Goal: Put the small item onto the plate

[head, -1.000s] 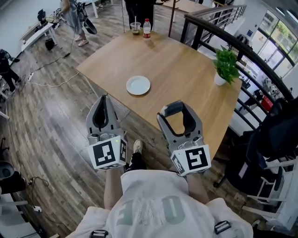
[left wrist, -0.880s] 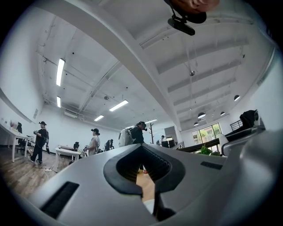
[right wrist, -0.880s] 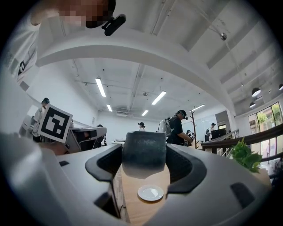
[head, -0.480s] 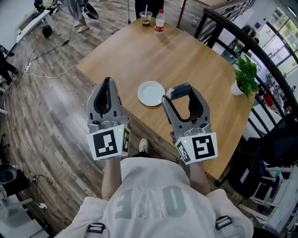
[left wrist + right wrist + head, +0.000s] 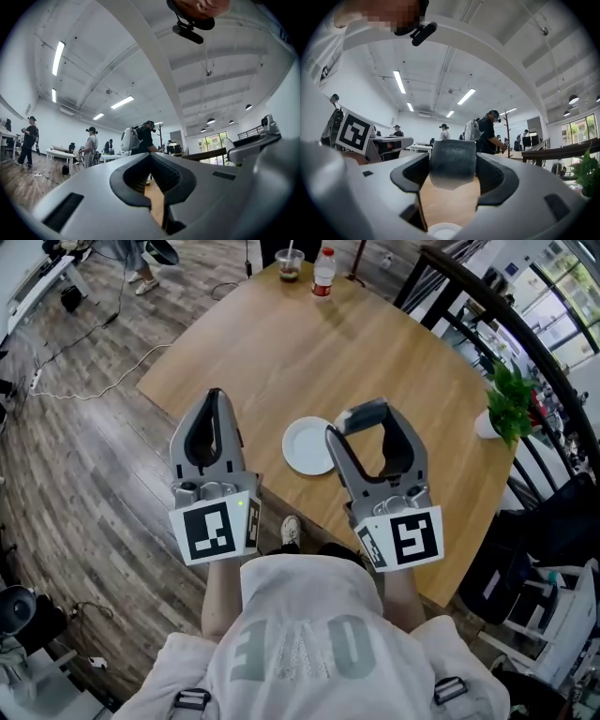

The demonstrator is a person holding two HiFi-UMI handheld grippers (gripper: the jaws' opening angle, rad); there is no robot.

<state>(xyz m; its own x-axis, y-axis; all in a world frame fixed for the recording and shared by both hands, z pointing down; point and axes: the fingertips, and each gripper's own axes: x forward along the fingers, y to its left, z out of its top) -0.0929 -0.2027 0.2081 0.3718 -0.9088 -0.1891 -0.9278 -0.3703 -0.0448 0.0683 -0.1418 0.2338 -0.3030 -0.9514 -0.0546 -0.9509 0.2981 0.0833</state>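
Observation:
A white plate point(image 5: 307, 446) lies on the wooden table point(image 5: 281, 343) near its front edge. My right gripper point(image 5: 367, 414) hovers just right of the plate, shut on a small grey block point(image 5: 364, 412). In the right gripper view the grey block point(image 5: 452, 161) sits clamped between the jaws of the right gripper point(image 5: 452, 165), and the plate's rim point(image 5: 443, 230) shows at the bottom. My left gripper point(image 5: 214, 397) hangs left of the plate, above the table's edge, with its jaws together and nothing in them. In its own view the left gripper point(image 5: 151, 157) shows only a thin slit.
A bottle point(image 5: 323, 273) and a cup point(image 5: 288, 263) stand at the table's far edge. A potted plant point(image 5: 511, 399) stands at the right edge beside a dark railing point(image 5: 487, 306). A shoe point(image 5: 292, 531) is on the plank floor below. People stand in the background.
Both grippers have come closer to the table. The plate now lies between them, close to the right gripper, which still holds the grey block.

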